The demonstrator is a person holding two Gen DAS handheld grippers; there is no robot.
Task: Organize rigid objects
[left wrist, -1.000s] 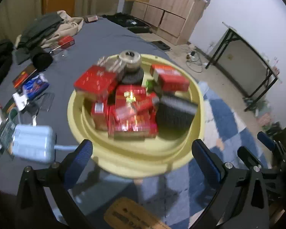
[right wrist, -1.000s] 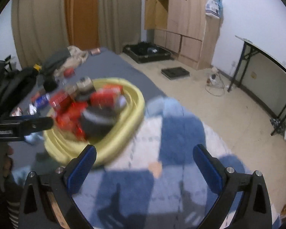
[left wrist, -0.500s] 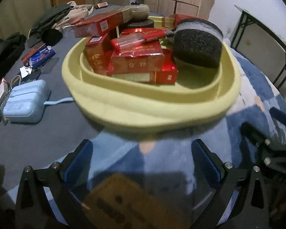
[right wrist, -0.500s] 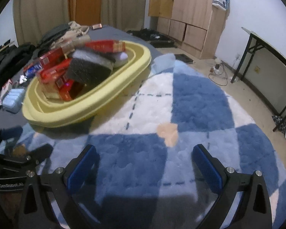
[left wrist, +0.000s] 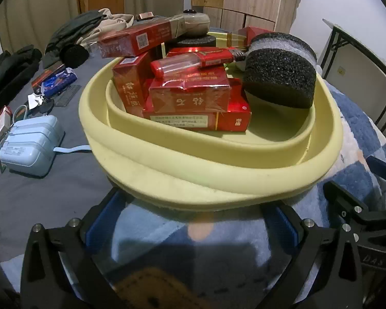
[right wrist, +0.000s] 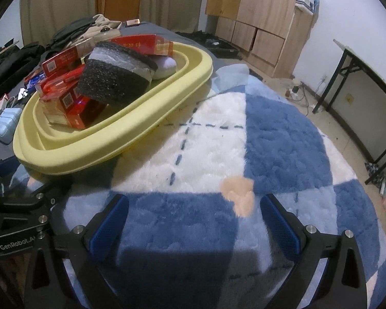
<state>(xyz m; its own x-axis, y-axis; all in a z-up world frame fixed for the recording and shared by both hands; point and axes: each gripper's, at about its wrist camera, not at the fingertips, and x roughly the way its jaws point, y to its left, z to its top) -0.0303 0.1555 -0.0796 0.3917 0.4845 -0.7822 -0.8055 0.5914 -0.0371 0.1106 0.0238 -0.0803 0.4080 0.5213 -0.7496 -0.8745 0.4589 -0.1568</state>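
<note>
Yellow basin (left wrist: 218,180): sits on the bed, partly on the checked blue-and-white blanket (right wrist: 283,139) and partly on the grey sheet (left wrist: 51,188); its near rim lies just ahead of the left gripper.
Contents: a heap of red boxes (left wrist: 193,97), one long red carton (left wrist: 139,40) lying across the top, a red lighter (left wrist: 190,61) resting on the boxes, and a thick black sponge pad (left wrist: 280,77) leaning against the far right wall of the basin.
Left gripper (left wrist: 193,221): low at the basin's near edge, fingers wide apart with nothing between them; the blue pads sit just under the rim, and whether they touch it I cannot tell.
Right gripper (right wrist: 193,221): hovering over the blanket to the right of the basin, well clear of it, fingers spread wide and holding nothing.
Beside the basin: a pale blue case (left wrist: 31,144) with a strap on the grey sheet, with small packets and clutter behind it.
Further back: a heap of dark clothes (left wrist: 72,31), wooden cabinets (right wrist: 265,7) along the wall, a black-framed folding table (right wrist: 368,82) at the right.
</note>
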